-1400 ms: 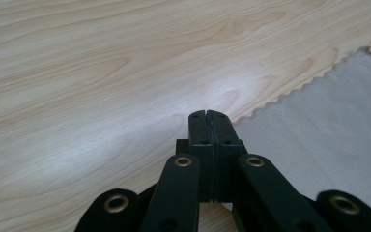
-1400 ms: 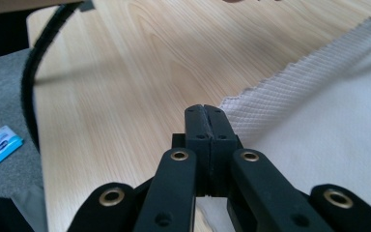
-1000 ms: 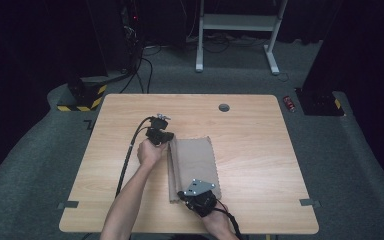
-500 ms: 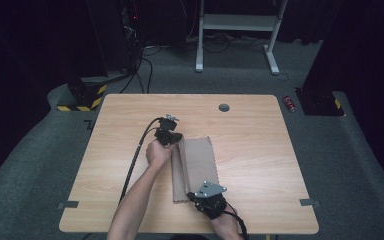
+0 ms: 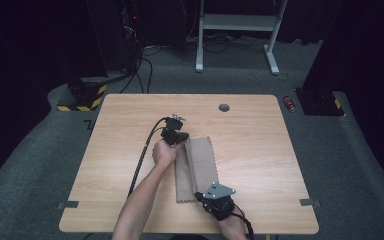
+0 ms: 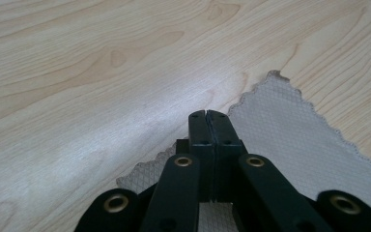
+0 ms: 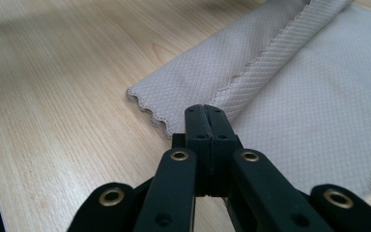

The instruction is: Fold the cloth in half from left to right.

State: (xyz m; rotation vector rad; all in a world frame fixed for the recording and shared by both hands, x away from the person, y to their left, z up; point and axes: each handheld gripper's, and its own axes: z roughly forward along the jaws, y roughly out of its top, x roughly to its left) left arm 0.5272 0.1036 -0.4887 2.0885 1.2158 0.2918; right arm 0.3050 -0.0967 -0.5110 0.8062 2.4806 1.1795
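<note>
so: left gripper (image 5: 179, 136) pinching cloth (image 5: 200, 167) far edge | right gripper (image 5: 211, 199) pinching near edge | no readable writing

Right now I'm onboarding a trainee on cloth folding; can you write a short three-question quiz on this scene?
1. True or false: the cloth lies fully flat, with no fold.
2. Are the jaws of the left gripper open or shut?
3. Which gripper is at the cloth's near end: A) left gripper, B) right gripper?

Key: 1. False: one long edge is folded over the rest. 2. Shut, over the cloth's corner; whether they pinch it is unclear. 3. B.
</note>
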